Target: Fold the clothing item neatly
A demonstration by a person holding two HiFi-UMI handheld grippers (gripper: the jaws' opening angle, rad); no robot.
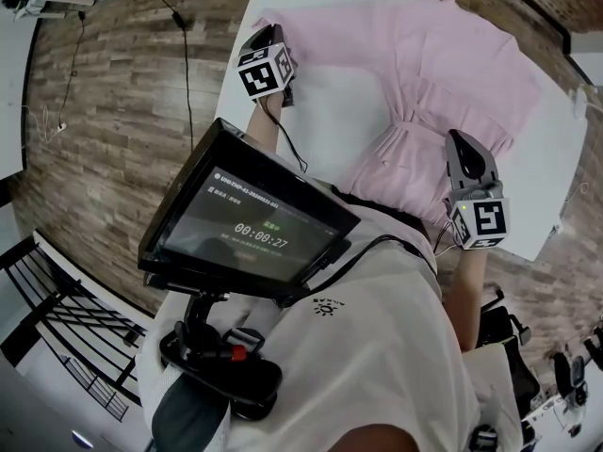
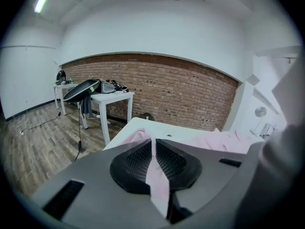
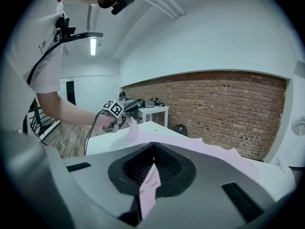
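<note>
Table (image 1: 330, 121) white, floor (image 1: 113, 111) wood, wall (image 2: 181, 94) brick; left tool (image 2: 153, 147) and right tool (image 3: 153, 151) tight on pink garment (image 1: 452, 64)

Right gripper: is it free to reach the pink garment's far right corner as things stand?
Probably not yet: the right gripper is shut on a fold of the pink garment, so moving would drag cloth along. Nothing else seems to lie in its way.
</note>
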